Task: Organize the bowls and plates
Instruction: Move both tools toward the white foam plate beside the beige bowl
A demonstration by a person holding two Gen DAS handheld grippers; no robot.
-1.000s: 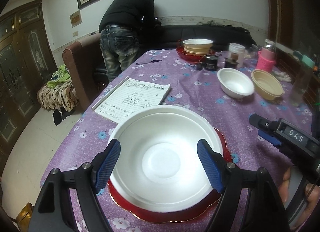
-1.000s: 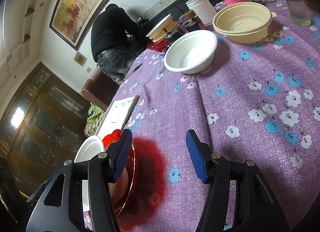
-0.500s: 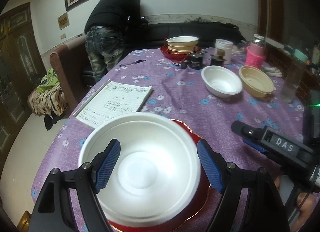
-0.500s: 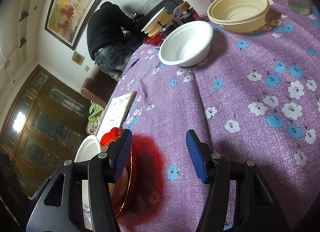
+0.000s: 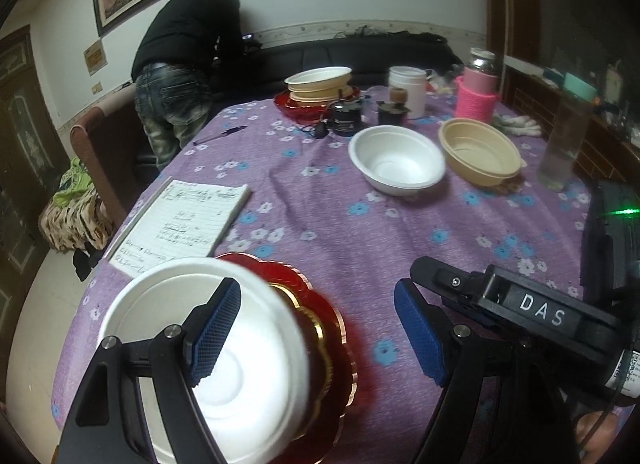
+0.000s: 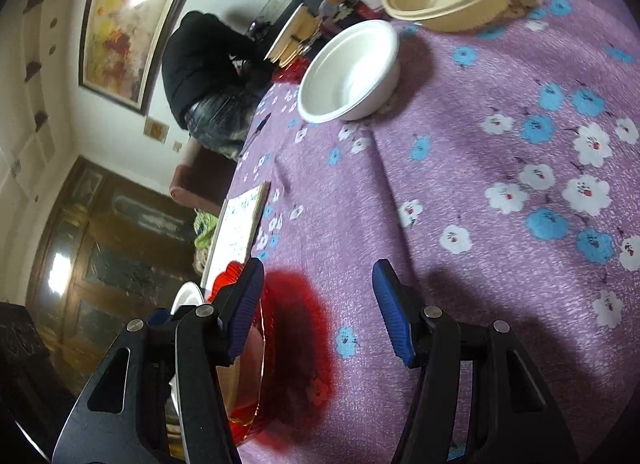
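Both tongs are standing spread and gripping nothing: the left gripper [image 5: 316,330] is hanging with one finger over the white bowl [image 5: 256,376] and the other over bare cloth [image 5: 340,223], likely shifting toward the rim for a pinch. That bowl is sitting mouth-up on the red plate [image 5: 332,328] at the near edge; being round, it shows no long axis. Right gripper [image 6: 318,306] is hovering just beside the plate, perhaps waiting.
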